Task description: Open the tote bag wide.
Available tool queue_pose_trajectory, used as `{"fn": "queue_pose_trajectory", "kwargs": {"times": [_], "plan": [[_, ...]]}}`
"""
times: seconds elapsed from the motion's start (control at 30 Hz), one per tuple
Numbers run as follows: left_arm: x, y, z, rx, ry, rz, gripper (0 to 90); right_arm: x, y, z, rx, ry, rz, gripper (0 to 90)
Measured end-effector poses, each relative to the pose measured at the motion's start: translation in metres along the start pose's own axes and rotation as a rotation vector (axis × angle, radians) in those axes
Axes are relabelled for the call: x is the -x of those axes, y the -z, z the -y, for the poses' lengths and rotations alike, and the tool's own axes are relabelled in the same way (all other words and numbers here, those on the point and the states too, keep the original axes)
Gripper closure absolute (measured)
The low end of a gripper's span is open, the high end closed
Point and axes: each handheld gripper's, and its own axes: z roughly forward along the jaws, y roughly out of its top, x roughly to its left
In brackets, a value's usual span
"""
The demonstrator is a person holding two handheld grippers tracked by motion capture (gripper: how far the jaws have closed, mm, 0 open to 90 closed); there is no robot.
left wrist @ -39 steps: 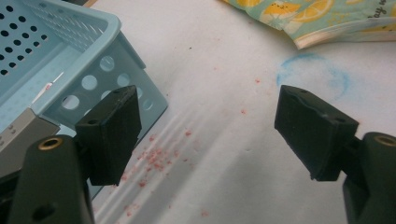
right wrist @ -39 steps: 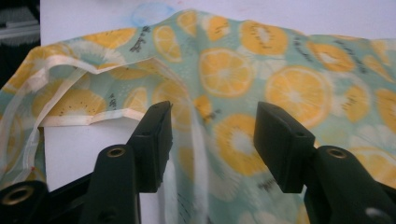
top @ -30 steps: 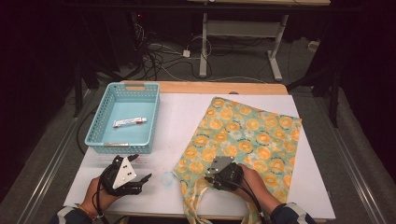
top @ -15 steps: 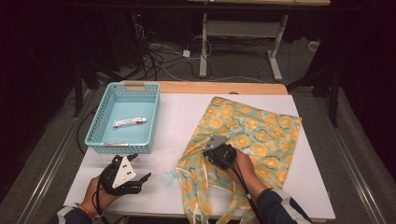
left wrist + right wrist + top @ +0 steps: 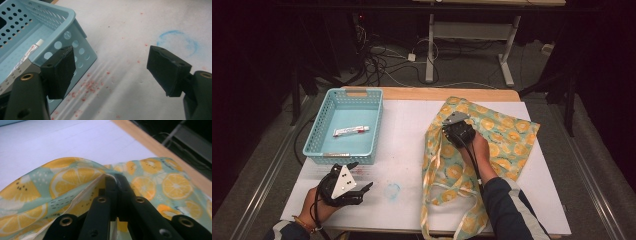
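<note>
Presently on the white table [image 5: 412, 125]: one lemon-print cloth bag [image 5: 507, 140] on the right half, its far corner near the wooden back edge, its right corner close to the table's right edge, its handles trailing over the near edge. The right gripper [image 5: 451, 129] has its jaws pressed together on the bag's left rim, which is lifted and folded over toward the right; in the right gripper view the jaws [image 5: 115, 178] pinch the fabric edge with lemon cloth draped on both sides. One light-blue perforated basket [image 5: 319, 135] sits at the table's left side, a small white tube [image 5: 351, 131] lying inside it. The left gripper [image 5: 362, 177] rests at the near left corner, just in front of the basket's near wall, jaws spread wide with nothing between them. Between basket and bag runs a broad bare strip of table, marked with a faint blue ring [image 5: 392, 191] and red specks [image 5: 87, 86].
</note>
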Motion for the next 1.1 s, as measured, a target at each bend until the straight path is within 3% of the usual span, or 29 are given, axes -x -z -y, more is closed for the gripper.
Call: {"fn": "queue_pose_trajectory", "kwargs": {"times": [0.17,0.3,0.4,0.43,0.53,0.6,0.67,0.8,1.03,1.1], "plan": [[-0.001,-0.001,-0.001,-0.001,-0.003,0.002,22.4,0.023,0.0,-0.002,0.002,-0.077,0.055,89.9],[0.0,-0.002,-0.001,-0.005,-0.009,0.005,22.4,0.027,-0.003,0.006,-0.015,-0.096,0.039,88.7],[0.001,-0.002,0.0,-0.006,-0.008,0.004,22.3,0.026,-0.001,0.01,-0.007,-0.101,0.003,72.2],[0.001,-0.001,0.0,-0.005,-0.007,0.005,22.3,0.025,0.001,0.011,-0.002,-0.103,-0.02,71.4],[0.002,-0.001,0.0,-0.007,-0.008,0.006,22.4,0.016,0.015,0.013,0.043,-0.054,-0.051,57.2],[0.002,-0.001,0.0,-0.009,-0.006,0.006,22.3,0.011,0.028,0.015,0.07,-0.048,-0.085,53.1],[0.003,-0.001,0.0,-0.009,-0.006,0.007,22.3,0.002,0.043,0.019,0.102,-0.019,-0.083,51.3],[0.005,-0.001,-0.001,-0.012,-0.012,0.008,22.2,-0.016,0.065,0.028,0.112,0.042,-0.152,50.1],[0.008,0.001,0.0,-0.017,-0.021,0.015,22.1,-0.039,0.096,0.059,0.099,0.093,-0.316,44.7],[0.01,0.001,0.0,-0.017,-0.023,0.016,22.1,-0.045,0.103,0.067,0.09,0.144,-0.341,43.0]]}}
